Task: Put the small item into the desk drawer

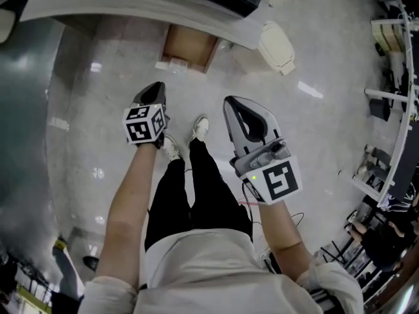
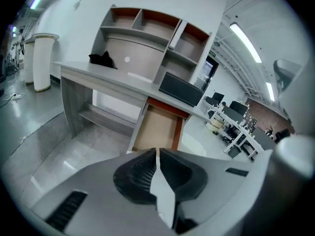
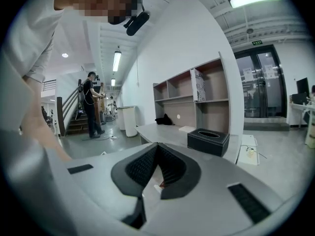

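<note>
Both grippers hang low over the floor in front of the grey desk [image 2: 98, 77]. The desk's brown drawer [image 2: 160, 127] stands pulled out, and I see nothing in the part of it that shows; it also appears at the top of the head view, drawer [image 1: 190, 48]. My left gripper [image 2: 157, 152] points toward that drawer, jaws closed to a thin slit with nothing between them. My right gripper [image 3: 157, 145] has its tips together and is empty. A small black item [image 2: 102, 59] and a flat white piece [image 2: 140, 76] lie on the desk top.
A black open-topped box [image 3: 208, 140] sits on the desk near its right end. Shelving [image 2: 147, 33] rises behind the desk. A white bin [image 1: 278, 44] stands right of the drawer. The person's legs and shoes [image 1: 200, 128] are between the grippers. Another person [image 3: 92, 104] stands far back.
</note>
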Action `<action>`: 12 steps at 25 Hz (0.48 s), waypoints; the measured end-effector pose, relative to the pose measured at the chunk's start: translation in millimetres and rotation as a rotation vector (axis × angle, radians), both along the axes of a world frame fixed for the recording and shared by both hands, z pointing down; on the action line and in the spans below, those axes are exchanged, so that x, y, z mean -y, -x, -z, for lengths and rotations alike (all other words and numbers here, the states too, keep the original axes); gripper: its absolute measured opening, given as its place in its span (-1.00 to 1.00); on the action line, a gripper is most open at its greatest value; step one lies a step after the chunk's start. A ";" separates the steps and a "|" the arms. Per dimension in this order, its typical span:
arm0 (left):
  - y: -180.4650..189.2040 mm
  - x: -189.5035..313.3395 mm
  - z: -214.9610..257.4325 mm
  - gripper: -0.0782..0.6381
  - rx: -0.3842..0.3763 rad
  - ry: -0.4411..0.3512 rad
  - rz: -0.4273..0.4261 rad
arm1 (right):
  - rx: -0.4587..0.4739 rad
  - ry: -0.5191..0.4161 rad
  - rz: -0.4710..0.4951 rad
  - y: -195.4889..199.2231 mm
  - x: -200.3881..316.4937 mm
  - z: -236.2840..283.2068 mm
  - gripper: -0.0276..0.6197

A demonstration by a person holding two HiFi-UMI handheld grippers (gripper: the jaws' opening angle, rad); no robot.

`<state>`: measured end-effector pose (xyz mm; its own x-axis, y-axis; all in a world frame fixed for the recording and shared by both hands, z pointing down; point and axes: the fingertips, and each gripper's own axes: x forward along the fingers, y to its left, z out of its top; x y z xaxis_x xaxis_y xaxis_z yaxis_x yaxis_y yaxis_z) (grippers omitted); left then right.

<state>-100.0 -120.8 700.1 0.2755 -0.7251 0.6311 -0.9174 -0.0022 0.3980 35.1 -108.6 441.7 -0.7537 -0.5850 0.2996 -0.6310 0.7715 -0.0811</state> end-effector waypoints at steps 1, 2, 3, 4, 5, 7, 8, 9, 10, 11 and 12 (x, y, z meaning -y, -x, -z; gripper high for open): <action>1.1 -3.0 12.5 -0.69 0.002 -0.014 -0.003 | -0.002 -0.006 -0.002 -1.3 -4.3 9.7 -0.84; 2.4 -4.4 24.0 -0.70 0.004 -0.029 -0.006 | -0.004 -0.013 -0.004 -2.5 -8.0 18.0 -0.84; 4.5 -4.3 35.1 -0.71 0.009 -0.046 -0.008 | -0.005 -0.022 -0.005 -3.5 -10.8 25.6 -0.84; 7.2 -3.1 46.3 -0.73 0.017 -0.063 -0.010 | -0.005 -0.032 -0.006 -4.2 -13.0 32.8 -0.85; 10.4 -1.7 57.2 -0.73 0.025 -0.077 -0.013 | -0.005 -0.040 -0.008 -4.8 -14.8 39.6 -0.85; 16.0 -0.8 76.4 -0.73 0.045 -0.094 -0.024 | -0.003 -0.047 -0.012 -5.7 -18.1 51.0 -0.85; 18.0 -1.6 85.1 -0.73 0.055 -0.099 -0.031 | 0.001 -0.043 -0.014 -6.2 -19.7 55.4 -0.84; 19.7 -2.5 94.5 -0.73 0.063 -0.107 -0.039 | 0.006 -0.037 -0.016 -6.5 -20.9 59.9 -0.84; 21.9 -2.9 105.5 -0.73 0.071 -0.120 -0.045 | 0.014 -0.035 -0.018 -6.6 -21.3 65.2 -0.84; 24.3 -2.7 118.4 -0.73 0.080 -0.137 -0.049 | 0.022 -0.037 -0.019 -6.7 -21.1 72.3 -0.84; 26.0 -3.2 132.6 -0.73 0.089 -0.154 -0.052 | 0.030 -0.043 -0.019 -7.3 -21.5 81.3 -0.84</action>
<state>-126.0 -117.6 567.5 0.2628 -0.8016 0.5370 -0.9461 -0.1048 0.3064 42.4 -87.2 360.3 -0.7509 -0.6107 0.2511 -0.6430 0.7629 -0.0676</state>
